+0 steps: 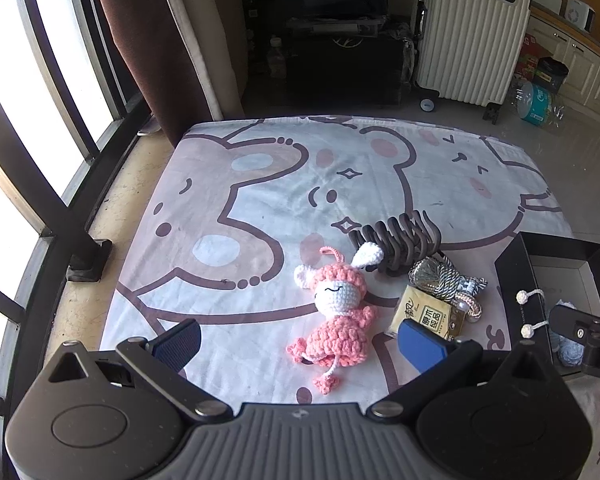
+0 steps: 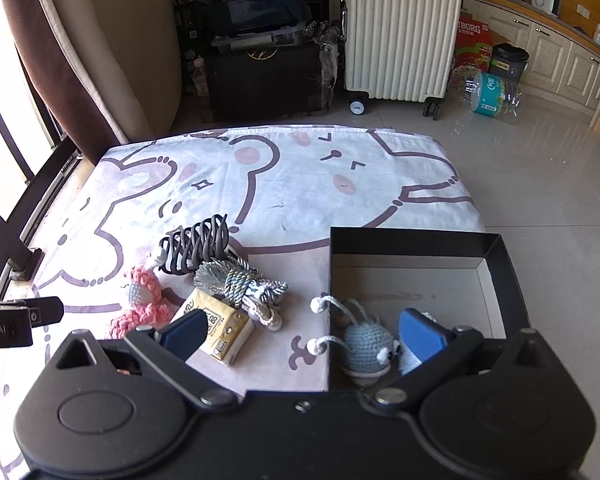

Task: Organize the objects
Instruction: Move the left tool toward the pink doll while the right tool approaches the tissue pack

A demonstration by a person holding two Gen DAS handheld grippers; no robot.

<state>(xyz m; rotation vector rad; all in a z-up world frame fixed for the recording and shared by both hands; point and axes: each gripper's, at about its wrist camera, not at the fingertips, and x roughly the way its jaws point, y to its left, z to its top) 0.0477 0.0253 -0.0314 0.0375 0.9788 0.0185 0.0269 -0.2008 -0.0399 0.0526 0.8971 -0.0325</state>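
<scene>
So far one item, the blue toy [image 2: 366,350], lies in the box [image 2: 416,242] at the mat's right edge; doll [image 1: 340,316], clip [image 1: 400,242], cord [image 1: 440,280] and tissues [image 1: 426,316] remain mid-mat; both grippers [image 1: 300,344] [image 2: 302,332] spread, empty.

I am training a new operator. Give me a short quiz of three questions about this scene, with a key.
1. True or false: the blue toy lies inside the box.
2. Which is nearest the left gripper: A) hair clip, B) pink doll, C) cord?
3. Fill in: both grippers are ____.

Key: 1 true; 2 B; 3 open. The right gripper holds nothing.
</scene>
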